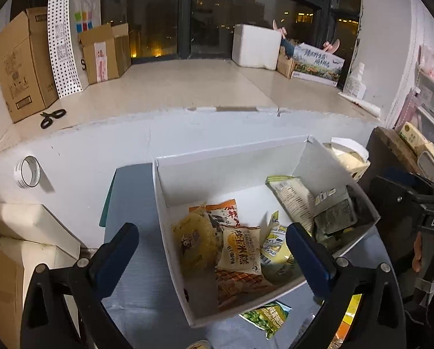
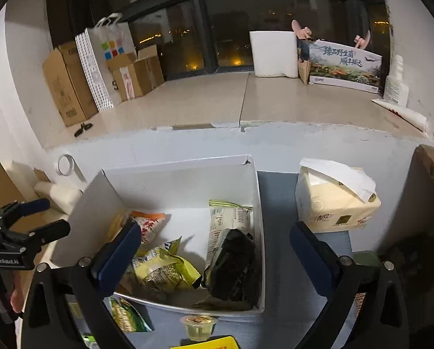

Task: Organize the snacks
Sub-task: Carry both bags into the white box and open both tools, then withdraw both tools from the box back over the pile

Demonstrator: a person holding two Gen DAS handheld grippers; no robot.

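Below both wide-open, empty grippers, left (image 1: 212,242) and right (image 2: 215,242), the green packet (image 2: 129,317) and jelly cup (image 2: 198,327) were partly hidden; the white box (image 2: 184,186) of snacks lay between their fingers

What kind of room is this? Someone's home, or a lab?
Probably a home, a corner by a big window at night. Cardboard boxes and a paper shopping bag line the tiled window ledge, and a tissue pack sits beside the white snack box.

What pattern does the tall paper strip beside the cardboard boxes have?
Black dots on the white tall paper strip; clearest in the left wrist view.
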